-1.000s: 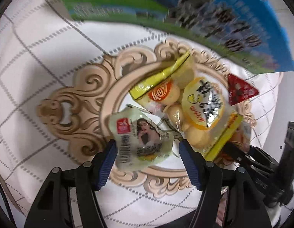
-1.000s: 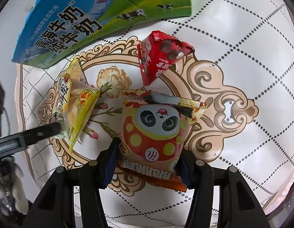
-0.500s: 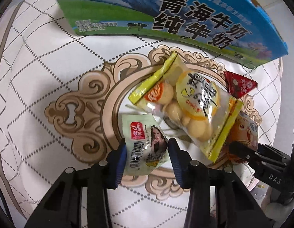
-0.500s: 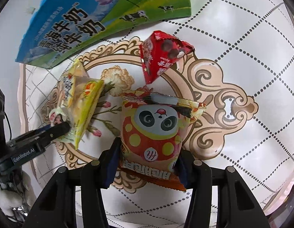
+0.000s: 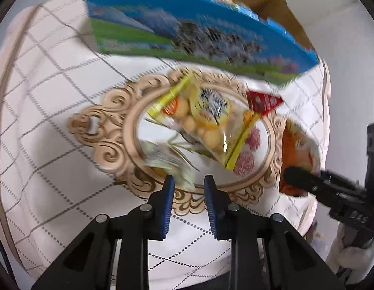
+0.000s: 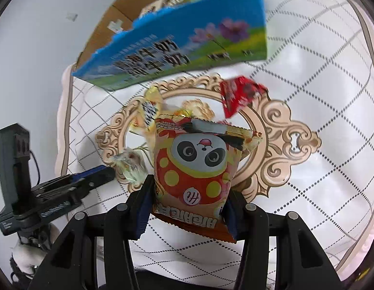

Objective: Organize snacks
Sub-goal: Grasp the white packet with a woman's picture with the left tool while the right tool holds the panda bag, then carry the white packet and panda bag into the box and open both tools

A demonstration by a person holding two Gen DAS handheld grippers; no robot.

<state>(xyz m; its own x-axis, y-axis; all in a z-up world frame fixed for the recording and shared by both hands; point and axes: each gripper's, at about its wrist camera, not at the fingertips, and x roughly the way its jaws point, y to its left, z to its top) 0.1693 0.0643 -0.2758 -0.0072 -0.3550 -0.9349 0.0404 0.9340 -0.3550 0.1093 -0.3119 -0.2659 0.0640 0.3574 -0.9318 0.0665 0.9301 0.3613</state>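
box print (image 5: 211, 41) blurred, pale packet (image 5: 167, 162) smeared

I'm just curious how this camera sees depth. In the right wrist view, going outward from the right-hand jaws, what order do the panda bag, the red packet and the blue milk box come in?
1. Orange panda-print snack bag: clamped between the jaws of the right gripper.
2. Red triangular foil packet: beyond it, upper right, on the patterned cloth.
3. Blue-and-green cardboard milk box: farthest, along the top.
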